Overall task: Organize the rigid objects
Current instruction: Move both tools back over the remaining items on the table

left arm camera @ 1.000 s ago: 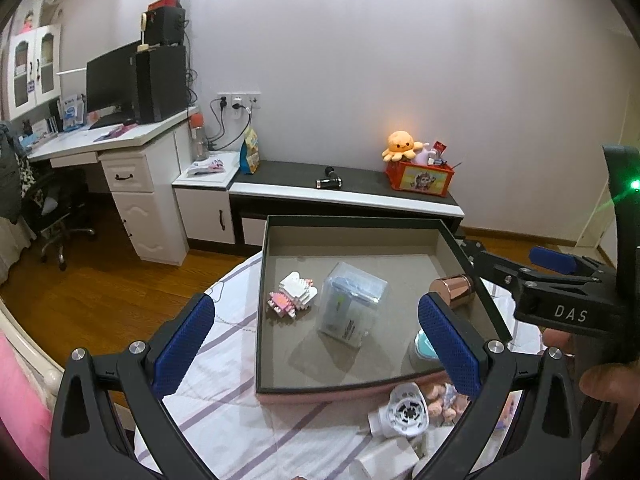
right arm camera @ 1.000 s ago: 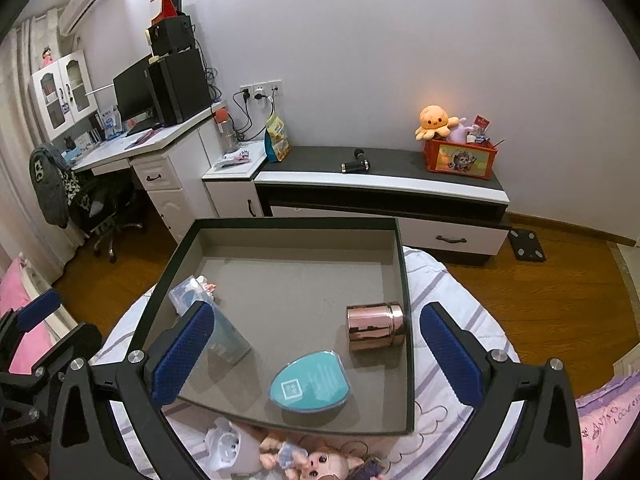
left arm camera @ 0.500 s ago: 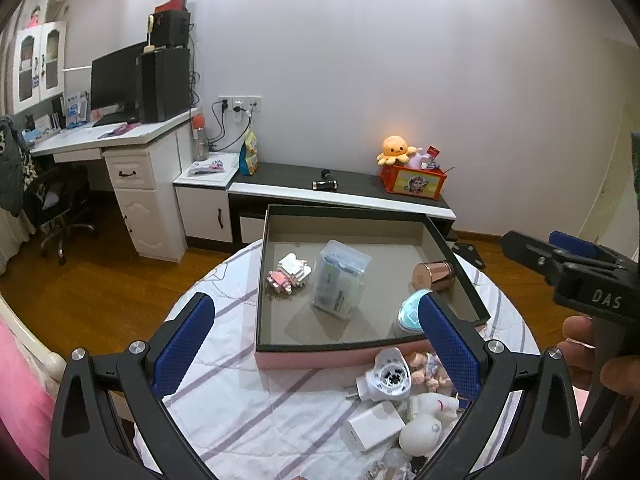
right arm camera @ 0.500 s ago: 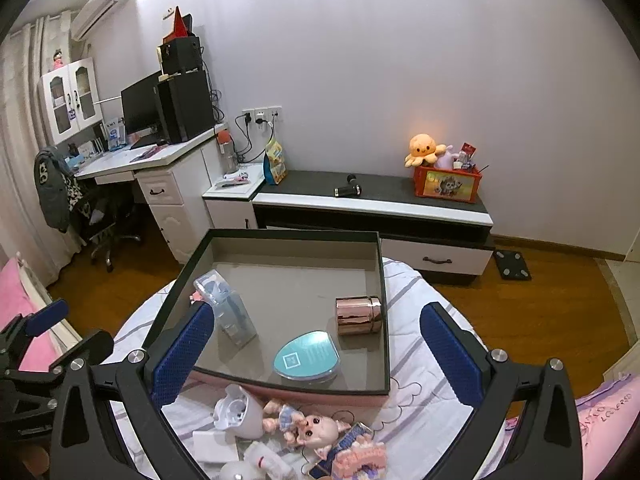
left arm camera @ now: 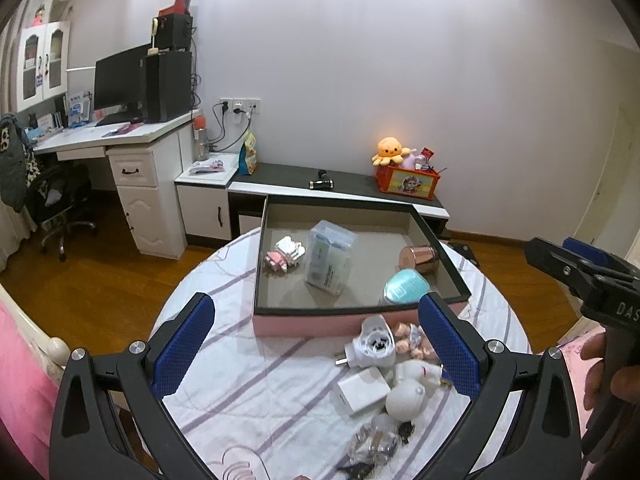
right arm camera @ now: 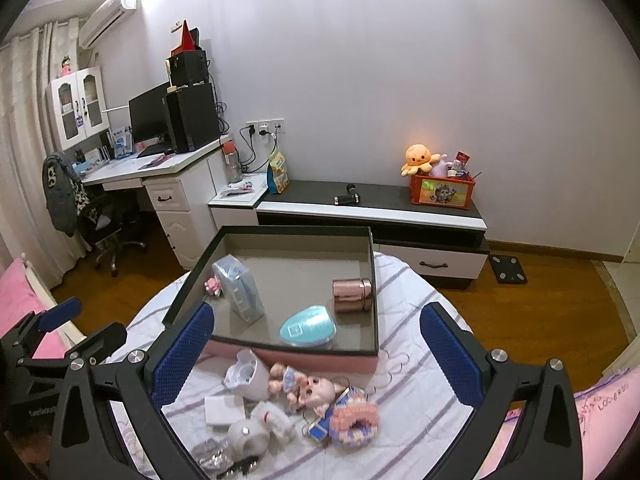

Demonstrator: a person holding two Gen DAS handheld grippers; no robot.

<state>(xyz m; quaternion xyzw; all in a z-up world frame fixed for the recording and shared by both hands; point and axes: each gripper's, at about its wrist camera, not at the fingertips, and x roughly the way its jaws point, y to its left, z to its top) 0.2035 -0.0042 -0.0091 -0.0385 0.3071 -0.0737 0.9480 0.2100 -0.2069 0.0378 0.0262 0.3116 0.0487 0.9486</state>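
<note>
A plain pale wall [right arm camera: 400,60] backs the room above a warm wooden floor [right arm camera: 540,300]. At left a white desk [right arm camera: 160,176] carries a dark monitor [right arm camera: 148,120] and a black tower [right arm camera: 192,116], with an office chair [right arm camera: 108,236] beside it. A low dark-topped cabinet [right arm camera: 372,200] holds an orange plush octopus [right arm camera: 418,158]. An air conditioner [right arm camera: 110,16] hangs high near pale curtains [right arm camera: 24,120].

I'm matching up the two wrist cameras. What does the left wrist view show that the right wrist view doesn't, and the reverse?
Only the left wrist view shows the person's hand holding the right gripper. Only the right wrist view shows the air conditioner, the floor scale and the left gripper. Both show the tray, copper tin, teal case and white plug.
</note>
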